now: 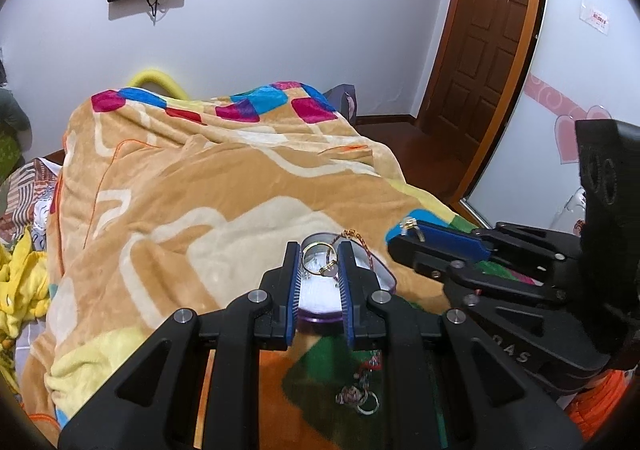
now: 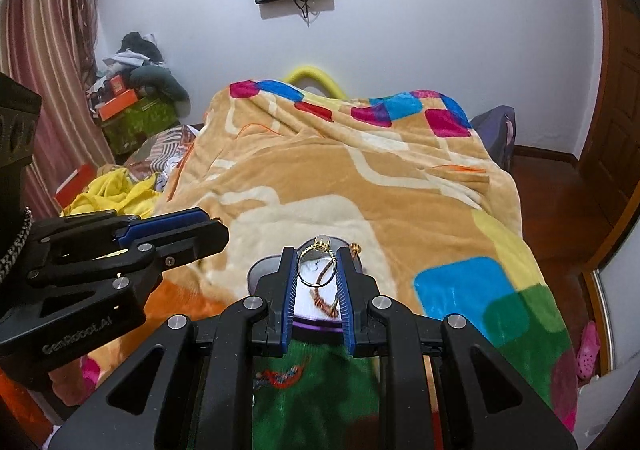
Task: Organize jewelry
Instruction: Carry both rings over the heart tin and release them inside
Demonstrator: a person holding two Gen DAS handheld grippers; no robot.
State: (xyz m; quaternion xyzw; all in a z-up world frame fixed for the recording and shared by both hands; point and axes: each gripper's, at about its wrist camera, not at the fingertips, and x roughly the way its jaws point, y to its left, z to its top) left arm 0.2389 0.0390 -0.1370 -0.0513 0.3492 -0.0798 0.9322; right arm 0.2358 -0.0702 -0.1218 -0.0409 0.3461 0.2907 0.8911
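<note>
Gripping a gold ring (image 2: 317,264) between the right gripper's (image 2: 318,282) blue pads, above the purple-rimmed jewelry tray (image 2: 316,324) lying on the patterned blanket (image 2: 360,178). Pinching another gold ring (image 1: 318,259) in the left gripper (image 1: 320,278) over that tray; braided bracelet (image 2: 322,300) resting inside

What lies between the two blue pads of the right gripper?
In the right wrist view, a gold ring is clamped between the pads of the right gripper. Behind it show a purple-rimmed tray and a braided bracelet.

Left gripper (image 1: 319,282) and right gripper (image 2: 318,282) each pinching ring, angled down.
</note>
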